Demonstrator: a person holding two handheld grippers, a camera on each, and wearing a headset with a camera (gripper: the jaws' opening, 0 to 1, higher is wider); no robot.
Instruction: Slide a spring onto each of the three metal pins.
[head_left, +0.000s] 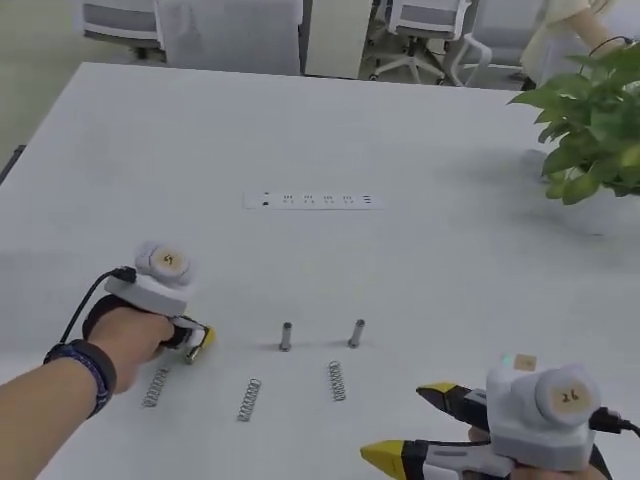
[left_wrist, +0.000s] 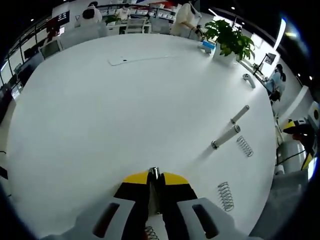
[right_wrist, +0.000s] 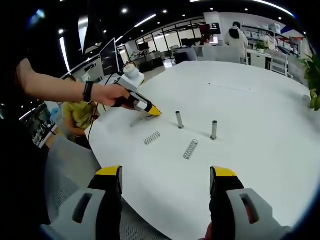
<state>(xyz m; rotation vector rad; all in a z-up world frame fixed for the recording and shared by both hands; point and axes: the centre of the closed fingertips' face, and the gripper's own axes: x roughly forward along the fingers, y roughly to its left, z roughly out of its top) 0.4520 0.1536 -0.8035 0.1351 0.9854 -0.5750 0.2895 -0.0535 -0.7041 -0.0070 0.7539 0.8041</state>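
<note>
I had the left gripper (left_wrist: 154, 177) with fingers clenched on a pin (left_wrist: 154, 172); the right gripper (right_wrist: 166, 172) hung released; three springs (head_left: 249, 399) lay on the worktop (head_left: 320, 130) beside two upright pins (head_left: 286, 336); I judged the held pin needed standing plumb first.

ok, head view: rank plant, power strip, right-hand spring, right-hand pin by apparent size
1. plant, though cropped by the frame edge
2. power strip
3. right-hand spring and right-hand pin look much alike; not ranking them
</note>
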